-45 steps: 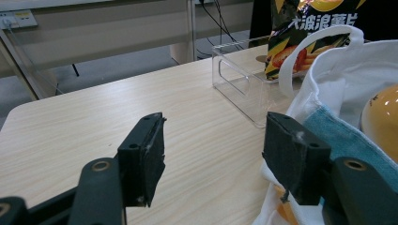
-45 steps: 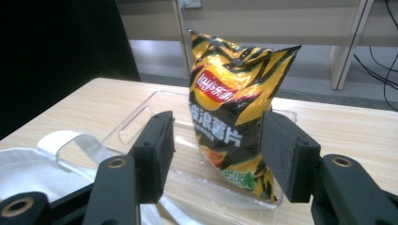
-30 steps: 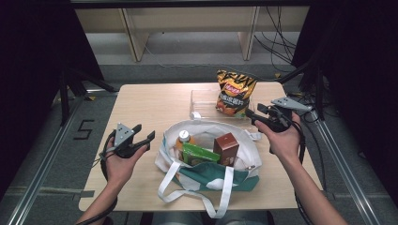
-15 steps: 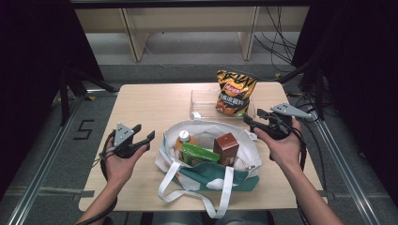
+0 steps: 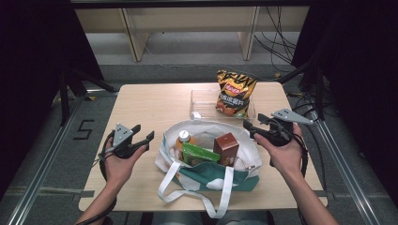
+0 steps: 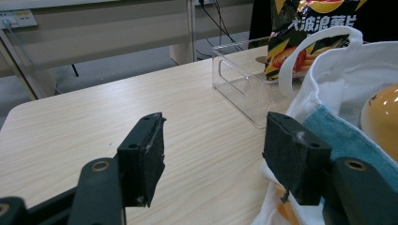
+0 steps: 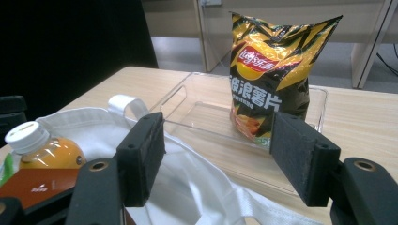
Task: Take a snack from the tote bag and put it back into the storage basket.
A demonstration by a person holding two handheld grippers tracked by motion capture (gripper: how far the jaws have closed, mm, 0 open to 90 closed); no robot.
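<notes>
Though flanking bag (image 5: 206, 154), hands (image 5: 119, 164) upturned

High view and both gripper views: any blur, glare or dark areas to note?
High view: soft overall, table evenly lit, surroundings nearly black. Left gripper view: bag and clear tray reasonably sharp, orange bottle cropped at the edge. Right gripper view: chip bag sharp with mild sheen, upper left corner black.

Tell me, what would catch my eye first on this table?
Probably the gold-and-black chip bag, standing upright in a clear tray at the table's far side. Nearer the person, a white tote bag lies open with an orange drink bottle and a brown box inside, flanked by two hand-held grippers, jaws open.
</notes>
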